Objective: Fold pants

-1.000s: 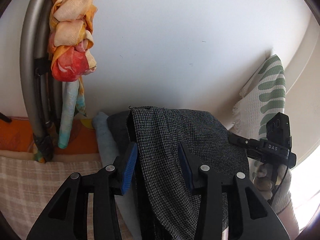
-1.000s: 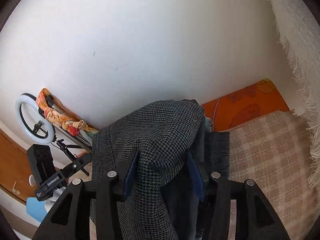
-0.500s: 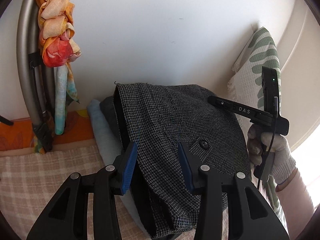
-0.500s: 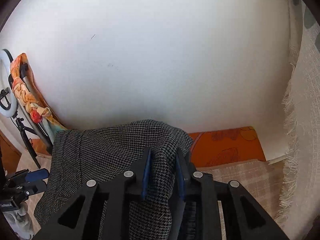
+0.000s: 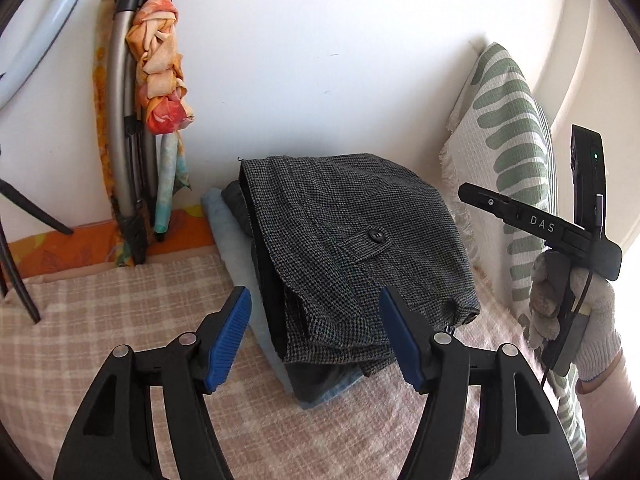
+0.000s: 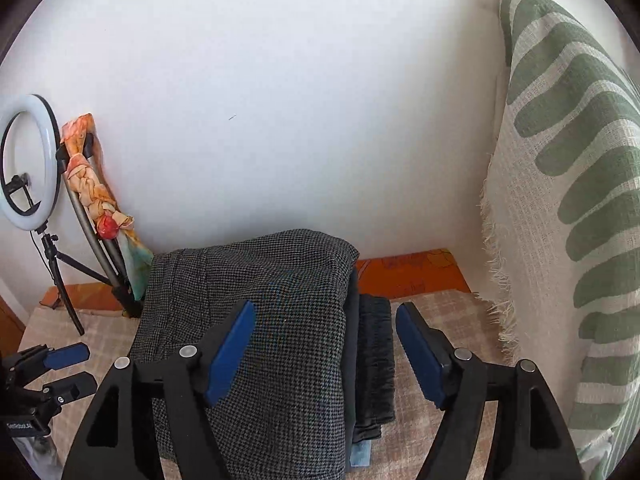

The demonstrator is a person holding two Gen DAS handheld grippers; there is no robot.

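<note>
The folded grey houndstooth pants (image 5: pixel 352 248) lie on top of a stack of folded clothes (image 5: pixel 224 220) on the checked bed cover (image 5: pixel 100 320), against the white wall. They also show in the right wrist view (image 6: pixel 256 320). My left gripper (image 5: pixel 314 336) is open and empty, just in front of the stack's near edge. My right gripper (image 6: pixel 322 344) is open and empty, its jaws spread over the right edge of the pants. The right gripper's body and gloved hand (image 5: pixel 560 292) show at the right of the left wrist view.
A green-patterned cushion (image 6: pixel 560 240) stands against the wall at the right. A grey curved bar wrapped in an orange scarf (image 5: pixel 160 72) leans at the left, and a ring light on a tripod (image 6: pixel 28 160) stands beside it. An orange sheet (image 6: pixel 408 276) lies behind the stack.
Both grippers have opened and let go of the grey pants, which now rest on the stack. Both grippers have drawn back from the stack.
</note>
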